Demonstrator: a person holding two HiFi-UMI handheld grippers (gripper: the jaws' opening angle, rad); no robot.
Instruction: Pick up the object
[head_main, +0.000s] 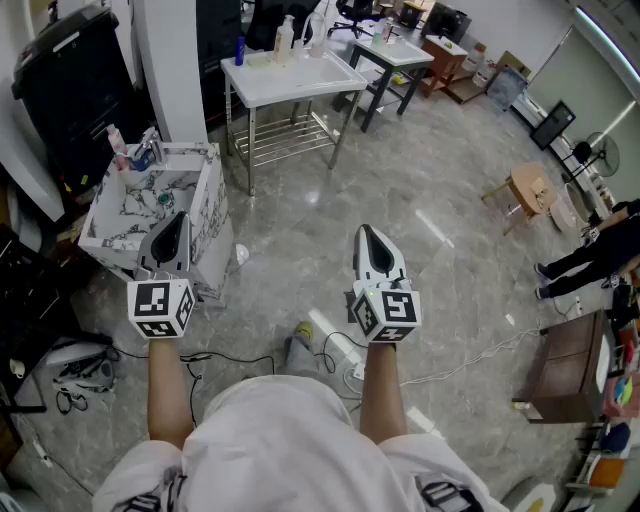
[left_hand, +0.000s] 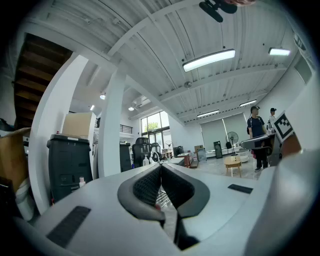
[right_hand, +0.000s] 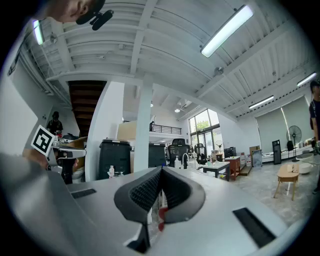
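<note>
Not started. Floor (head_main: 450, 250) open ahead. White bench (head_main: 290, 85) far off, bottles (head_main: 288, 35) at its far edge. Marbled box (head_main: 205, 215) beside left claw (left_hand: 161, 172). Left claw and right claw (right_hand: 161, 175) both clenched, empty, in air. Cannot tell which thing is meant; whole pickup remains.

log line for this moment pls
phase: pre-pick | left gripper: shut, empty | right gripper: shut, empty | both held above floor

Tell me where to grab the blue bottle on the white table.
Grip the blue bottle round its body, about mid-height, jaws level, coming from the left side of the table. It stands upright and slim by that edge, apart from the white bottles, so a side approach looks unobstructed.
</note>
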